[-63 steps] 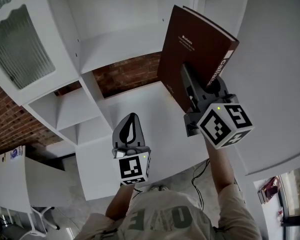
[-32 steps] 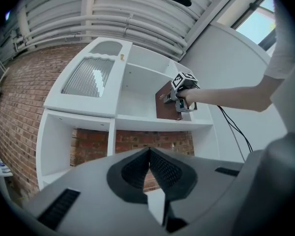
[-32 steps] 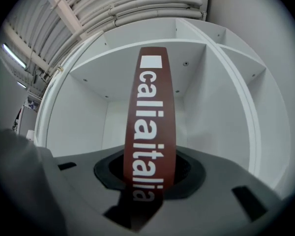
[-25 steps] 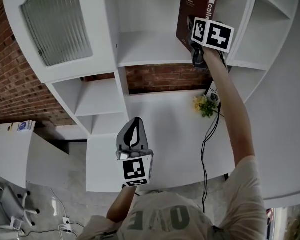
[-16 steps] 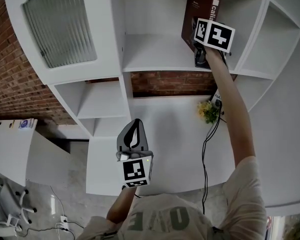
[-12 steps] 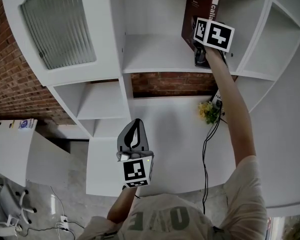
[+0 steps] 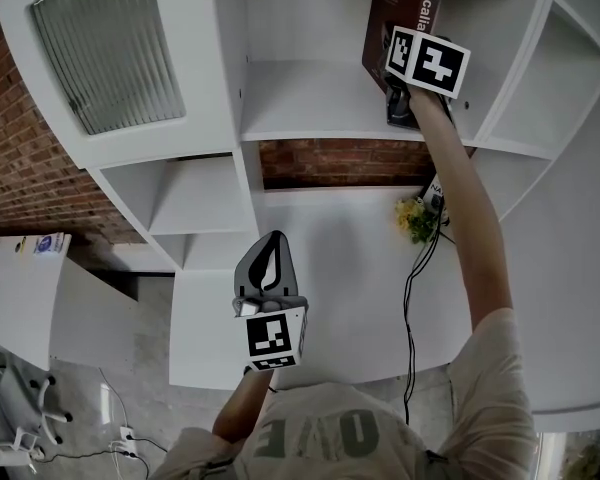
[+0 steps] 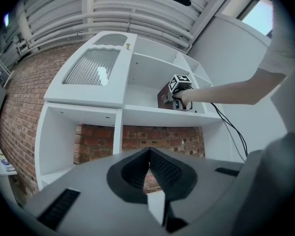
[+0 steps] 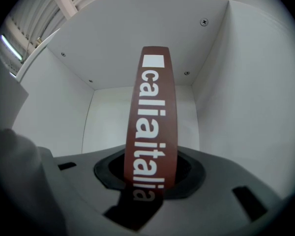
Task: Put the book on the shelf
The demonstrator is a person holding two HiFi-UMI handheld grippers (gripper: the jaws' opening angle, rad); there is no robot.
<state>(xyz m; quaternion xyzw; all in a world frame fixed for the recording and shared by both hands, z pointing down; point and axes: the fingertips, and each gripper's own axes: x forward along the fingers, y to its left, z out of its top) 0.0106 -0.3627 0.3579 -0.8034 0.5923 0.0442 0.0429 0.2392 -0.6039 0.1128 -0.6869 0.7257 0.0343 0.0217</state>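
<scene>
Placement step: book (image 9: 150,107) upright in upper bay of shelf (image 7: 310,98), clamped by right gripper (image 9: 148,177).

Spine faces out and the book sits near the bay's right wall; can't tell if its bottom edge rests on the board yet. Jaws stand wide, pressed on the lower spine w/ the book filling the gap, prob. gripped low to keep it vertical while seating. R arm stretched out full, gripper approx level. The left gripper (image 7: 267,260) hangs low, well apart from the bay, jaws closed tip-to-tip on nothing; idle, not needed here.
</scene>
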